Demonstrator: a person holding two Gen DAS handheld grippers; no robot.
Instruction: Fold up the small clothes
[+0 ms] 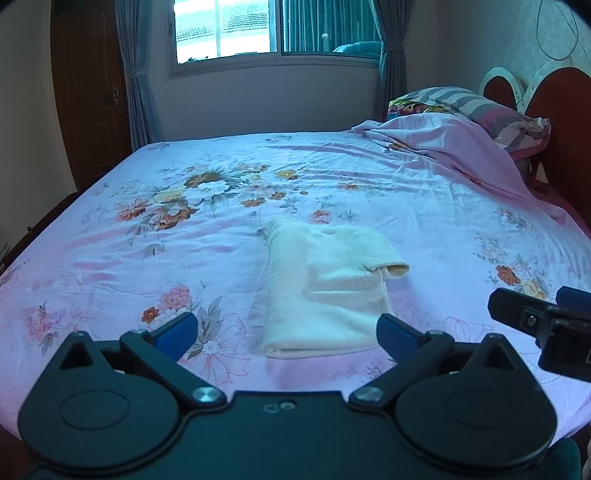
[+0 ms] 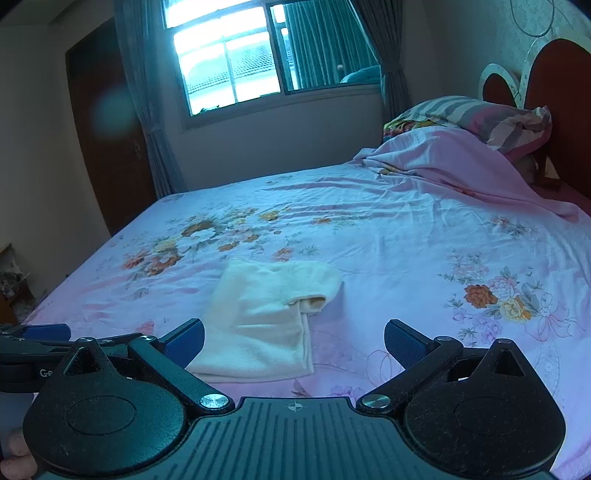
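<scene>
A small cream garment (image 1: 325, 291) lies folded into a narrow rectangle on the floral bed sheet (image 1: 147, 258), with a sleeve cuff sticking out on its right side. My left gripper (image 1: 286, 334) is open and empty, just in front of the garment's near edge. In the right wrist view the garment (image 2: 266, 325) lies ahead and left of centre. My right gripper (image 2: 293, 341) is open and empty, with the garment's near right corner between its fingers' line. The right gripper's body shows at the left wrist view's right edge (image 1: 546, 328).
The bed sheet (image 2: 406, 240) covers a wide bed. A bunched pink blanket (image 1: 454, 155) and striped pillows (image 1: 491, 107) lie at the far right by the red headboard (image 1: 565, 110). A window (image 1: 273, 29), curtains and a dark wooden door (image 1: 88, 103) stand behind.
</scene>
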